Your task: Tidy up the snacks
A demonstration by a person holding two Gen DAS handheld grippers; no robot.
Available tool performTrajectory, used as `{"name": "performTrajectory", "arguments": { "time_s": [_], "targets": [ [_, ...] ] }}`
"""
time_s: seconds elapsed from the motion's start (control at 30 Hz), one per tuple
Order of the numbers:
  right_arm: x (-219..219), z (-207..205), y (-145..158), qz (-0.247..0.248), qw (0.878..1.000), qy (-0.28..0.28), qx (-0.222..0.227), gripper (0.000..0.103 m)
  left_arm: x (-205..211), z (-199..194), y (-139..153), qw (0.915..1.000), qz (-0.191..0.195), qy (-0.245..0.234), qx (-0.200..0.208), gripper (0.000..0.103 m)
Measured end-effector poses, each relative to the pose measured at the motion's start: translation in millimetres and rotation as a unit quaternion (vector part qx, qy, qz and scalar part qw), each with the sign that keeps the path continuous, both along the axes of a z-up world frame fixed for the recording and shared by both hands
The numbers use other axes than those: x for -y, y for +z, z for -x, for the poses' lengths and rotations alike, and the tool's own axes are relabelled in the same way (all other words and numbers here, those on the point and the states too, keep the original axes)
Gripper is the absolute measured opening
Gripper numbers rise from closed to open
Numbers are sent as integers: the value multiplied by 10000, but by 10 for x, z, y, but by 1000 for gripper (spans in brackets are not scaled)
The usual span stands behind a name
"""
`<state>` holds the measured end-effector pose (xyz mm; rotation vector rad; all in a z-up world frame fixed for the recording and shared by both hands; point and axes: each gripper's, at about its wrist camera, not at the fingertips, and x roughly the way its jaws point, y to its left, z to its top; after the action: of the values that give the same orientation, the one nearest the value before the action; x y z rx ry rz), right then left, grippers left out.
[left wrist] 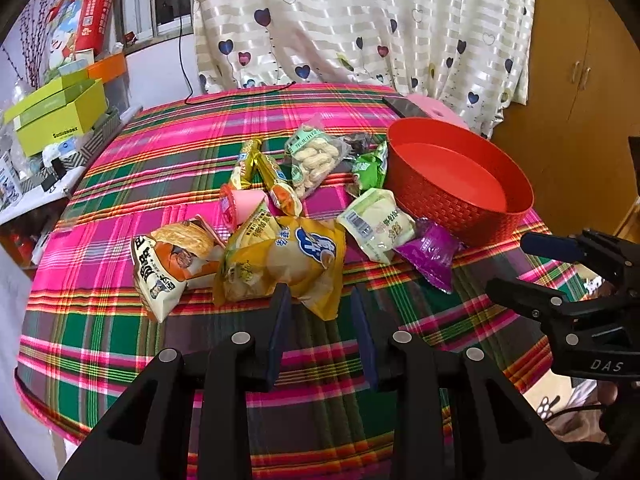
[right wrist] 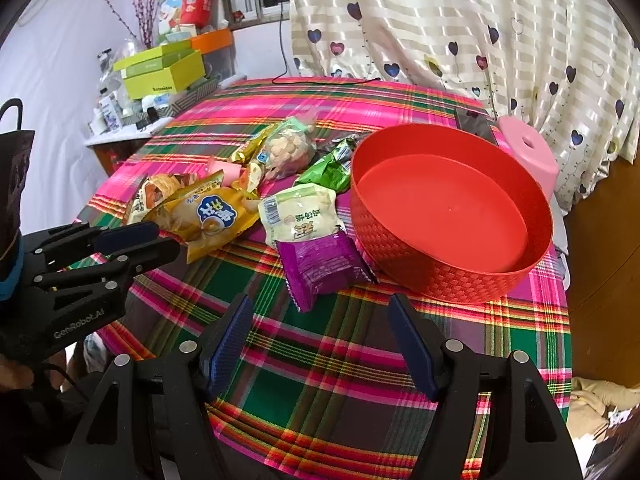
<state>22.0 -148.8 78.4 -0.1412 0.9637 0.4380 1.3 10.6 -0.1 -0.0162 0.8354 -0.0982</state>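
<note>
Two grippers hover over plaid tablecloth [right wrist: 320,360], neither holding anything. Right gripper [right wrist: 320,340]: jaws spread wide, empty. Left gripper [left wrist: 320,320]: jaws narrowly parted, nothing pinched. Snack pile lies ahead of both, beside empty red basket [right wrist: 400,256]. Purple packet [right wrist: 320,268] sits just ahead of right jaws, slightly left of their centre line, long axis slanting across jaw gap, touching basket wall. Yellow bag [left wrist: 288,260] lies straight ahead of left jaws. Judgement: right hand nearer purple packet and basket; short reach forward.
</note>
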Motion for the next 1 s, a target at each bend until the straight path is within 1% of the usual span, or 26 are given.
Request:
{"name": "performTrajectory", "arguments": {
  "time_s": [0.23, 0.4, 0.57, 1.0],
  "targets": [
    [25, -13, 9, -14, 10000, -30, 32, 70, -47, -35, -20, 9999, 43, 99, -86, 32],
    [39, -22, 29, -18, 10000, -34, 48, 70, -74, -29, -25, 9999, 67, 94, -60, 32],
    [44, -34, 58, -3, 9999, -30, 103, 70, -96, -32, -18, 9998, 201, 11, -94, 32],
    [28, -6, 85, 5, 9998, -8, 190, 70, -94, -13, 11, 9998, 212, 0, -42, 32]
  ]
}}
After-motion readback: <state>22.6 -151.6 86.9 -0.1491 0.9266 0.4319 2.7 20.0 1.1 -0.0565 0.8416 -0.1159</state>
